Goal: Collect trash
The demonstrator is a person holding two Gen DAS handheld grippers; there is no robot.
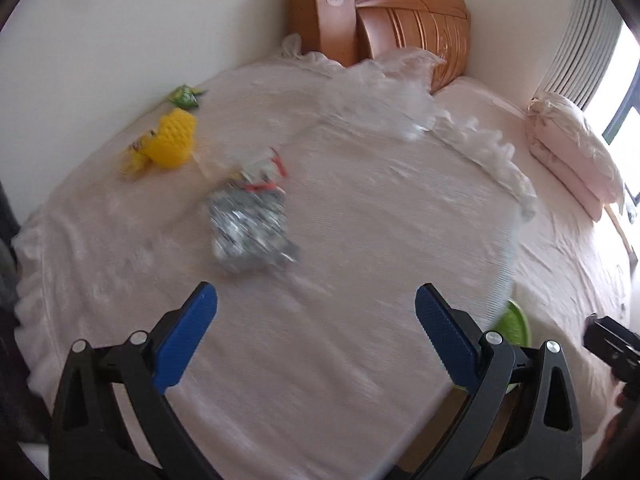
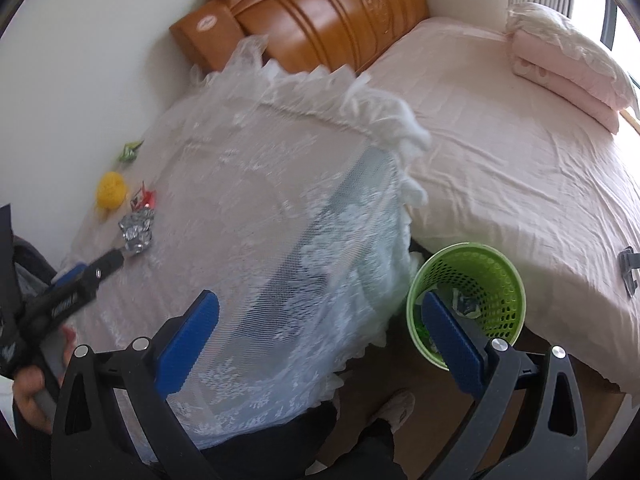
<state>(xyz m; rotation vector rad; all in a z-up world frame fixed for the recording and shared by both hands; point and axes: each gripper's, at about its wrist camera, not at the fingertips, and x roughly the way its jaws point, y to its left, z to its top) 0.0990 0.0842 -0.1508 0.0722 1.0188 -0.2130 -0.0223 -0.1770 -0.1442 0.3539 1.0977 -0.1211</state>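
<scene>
A crumpled silver foil wrapper (image 1: 250, 230) lies on the lace-covered table, with a red-and-white wrapper (image 1: 266, 168) just behind it. A yellow foam net (image 1: 172, 140) with a yellow wrapper (image 1: 134, 156) and a green packet (image 1: 185, 96) lie near the wall. My left gripper (image 1: 316, 336) is open and empty, a short way in front of the foil wrapper. In the right wrist view the left gripper (image 2: 106, 264) reaches toward the foil (image 2: 137, 232). My right gripper (image 2: 320, 340) is open and empty above the table's edge, beside the green mesh bin (image 2: 496, 280) holding some trash.
The round table (image 2: 248, 184) with a lace cloth stands against the wall. A bed (image 2: 520, 160) with pink sheets and folded pink bedding (image 2: 568, 60) is on the right, with a wooden headboard (image 2: 328, 12). The bin's rim also shows in the left wrist view (image 1: 516, 320).
</scene>
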